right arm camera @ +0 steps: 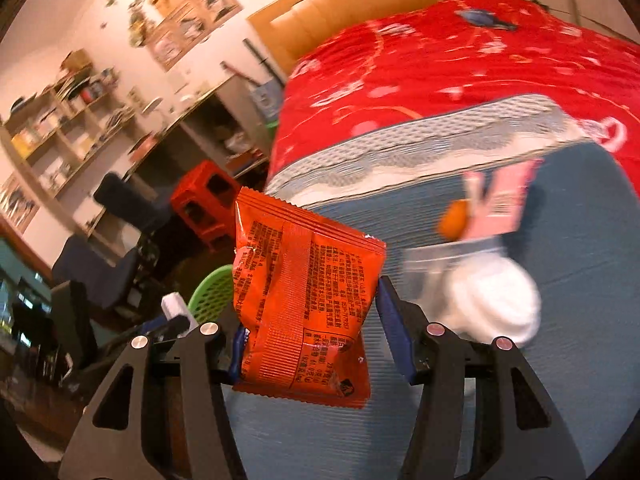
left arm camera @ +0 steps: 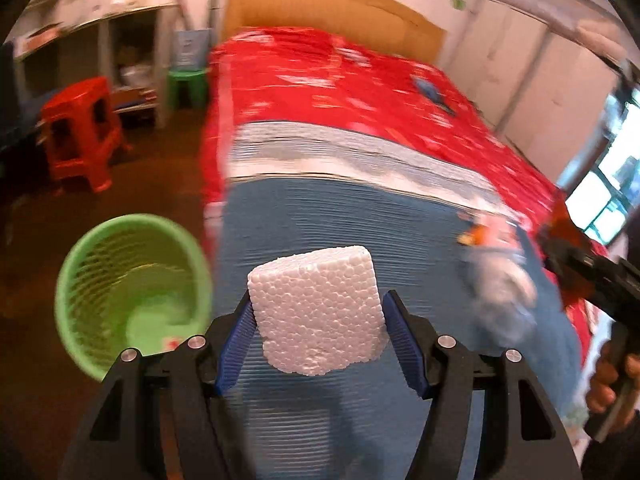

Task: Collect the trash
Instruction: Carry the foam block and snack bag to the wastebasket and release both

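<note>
My left gripper [left arm camera: 318,304] is shut on a white foam block [left arm camera: 316,320], its blue pads pressing both sides, above the blue bed mat [left arm camera: 340,220]. A green mesh basket [left arm camera: 100,264] stands on the floor to the lower left, beside the bed. In the right wrist view, my right gripper [right arm camera: 312,312] is shut on an orange snack packet [right arm camera: 304,280], which hangs upright over the mat. The basket rim [right arm camera: 212,292] shows just behind the packet's left edge. A pink wrapper [right arm camera: 504,200] and a white crumpled wad [right arm camera: 496,304] lie on the mat to the right.
A red patterned blanket [left arm camera: 340,80] covers the far part of the bed, with a small blue object [left arm camera: 432,92] on it. A red stool [left arm camera: 80,140] and a green stool [left arm camera: 186,84] stand on the brown floor at left. A hand [left arm camera: 612,380] grips a black handle at right.
</note>
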{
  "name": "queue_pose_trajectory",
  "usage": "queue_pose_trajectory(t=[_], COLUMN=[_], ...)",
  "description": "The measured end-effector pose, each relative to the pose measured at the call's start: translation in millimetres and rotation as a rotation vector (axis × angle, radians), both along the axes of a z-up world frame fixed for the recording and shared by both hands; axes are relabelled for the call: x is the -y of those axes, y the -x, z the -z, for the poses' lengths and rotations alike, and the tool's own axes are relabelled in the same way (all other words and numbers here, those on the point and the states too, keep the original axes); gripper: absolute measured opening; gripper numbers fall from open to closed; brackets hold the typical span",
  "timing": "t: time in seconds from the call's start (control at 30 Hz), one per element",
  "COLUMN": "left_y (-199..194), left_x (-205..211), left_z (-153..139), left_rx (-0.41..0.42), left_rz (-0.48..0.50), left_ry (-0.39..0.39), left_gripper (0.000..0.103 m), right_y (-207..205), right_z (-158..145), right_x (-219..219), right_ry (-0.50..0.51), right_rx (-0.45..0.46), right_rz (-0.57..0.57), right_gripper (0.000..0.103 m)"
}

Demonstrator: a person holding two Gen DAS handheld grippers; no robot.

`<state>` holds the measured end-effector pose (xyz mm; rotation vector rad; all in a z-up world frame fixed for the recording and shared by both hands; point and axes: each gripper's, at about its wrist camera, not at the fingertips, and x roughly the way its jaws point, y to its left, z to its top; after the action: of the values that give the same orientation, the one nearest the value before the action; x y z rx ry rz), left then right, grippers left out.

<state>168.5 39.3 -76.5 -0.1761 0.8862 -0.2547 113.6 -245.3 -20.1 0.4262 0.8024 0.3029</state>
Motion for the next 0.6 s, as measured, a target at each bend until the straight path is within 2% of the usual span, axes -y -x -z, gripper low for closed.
queue_pose_trajectory(t=[0.17,0.3,0.5,0.57,0.6], left_y=[-17.5,-31.1,-47.9,-49.7,-49.8], left_x=[-66.3,-108.9,-148.8,-158.5,-162.5], left_z=[22.6,43.6,74.0,81.5,83.9], left_rx=[-0.051,-0.097,-0.169,-0.186,-0.189], left_rz=[-0.15,-0.233,-0.291,-0.308,-0.316], left_ry=[-0.07,-0.102,-0.095,-0.082,-0.08], left_gripper=[0.062,0.062,0.063,0.071,0.071], right_y=[-15.5,-28.5,-40.5,-40.6,-42.0], right_z=[0.6,3.2,8.9,11.2,12.8], right_x=[-52.3,-91.7,-134.6,-143.0,-148.3], right_ry=[-0.004,-0.003,0.006,0.009,0.011], right_rx=[-0.013,-0.025,-0.045,-0.049,-0.052], right_rz=[-0.088,-0.149,-0.217,-0.232,-0.24], right_gripper=[0.055,0.055,0.055,0.055,0.055])
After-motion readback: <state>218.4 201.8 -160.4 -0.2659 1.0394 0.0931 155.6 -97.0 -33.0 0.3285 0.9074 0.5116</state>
